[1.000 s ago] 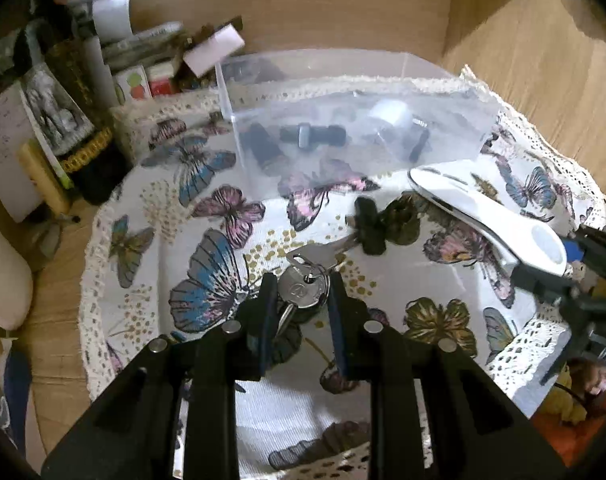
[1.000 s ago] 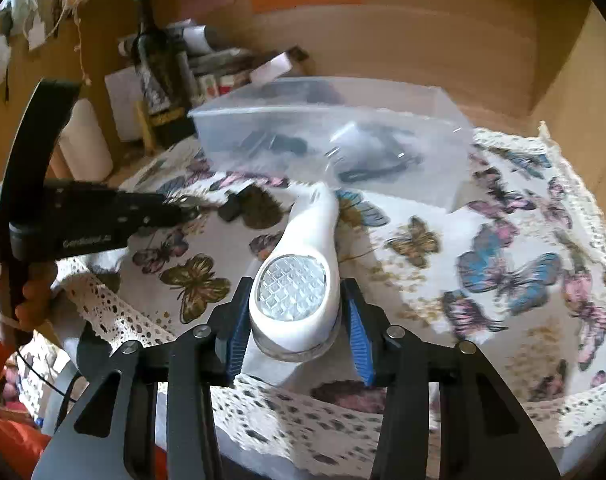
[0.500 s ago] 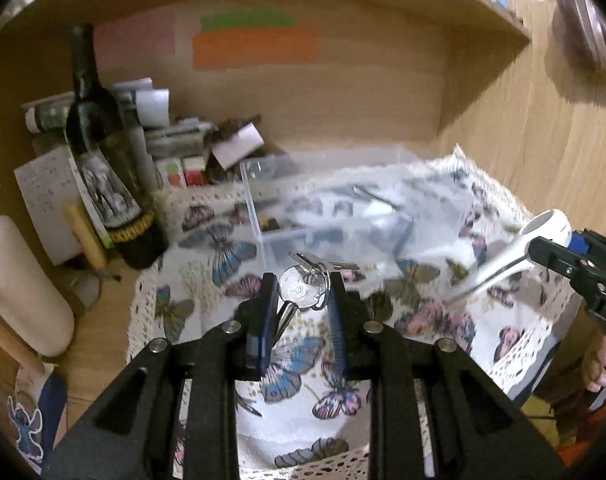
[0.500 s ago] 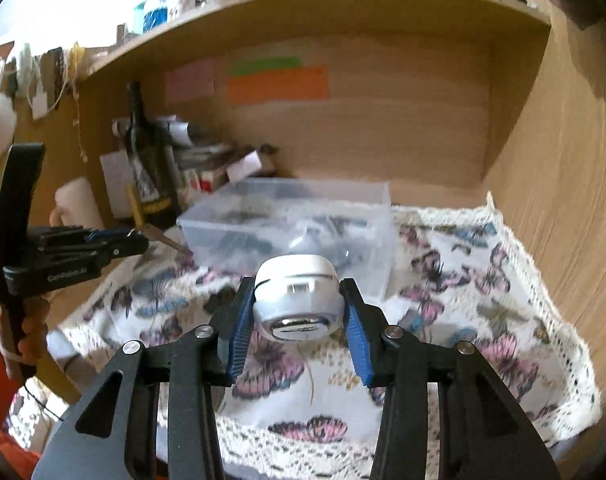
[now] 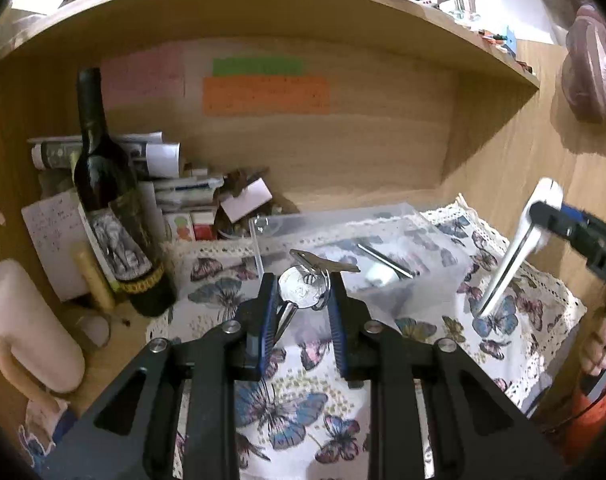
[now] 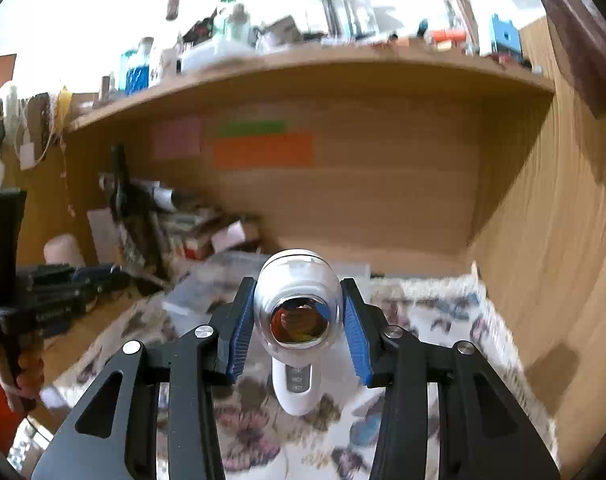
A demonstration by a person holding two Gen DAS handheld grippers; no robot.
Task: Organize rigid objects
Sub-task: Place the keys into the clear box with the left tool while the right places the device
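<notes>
Above the butterfly-print tablecloth (image 5: pixel 515 312), the left tool (image 5: pixel 302 300) grips a bunch of keys (image 5: pixel 305 290) in front of the clear plastic box (image 5: pixel 343 232). The right tool (image 6: pixel 297 320) clamps a white handheld device (image 6: pixel 297 300) in the air, its handle hanging down.

Clear bin (image 6: pixel 223 276) and tablecloth (image 6: pixel 443 312) motion-blurred.

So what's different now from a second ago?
Both grippers lifted their things up off the butterfly cloth. The left gripper raised the keys, and the right gripper raised the white device so it hangs handle-down. Both grips stayed shut, and the clear bin stayed put.
</notes>
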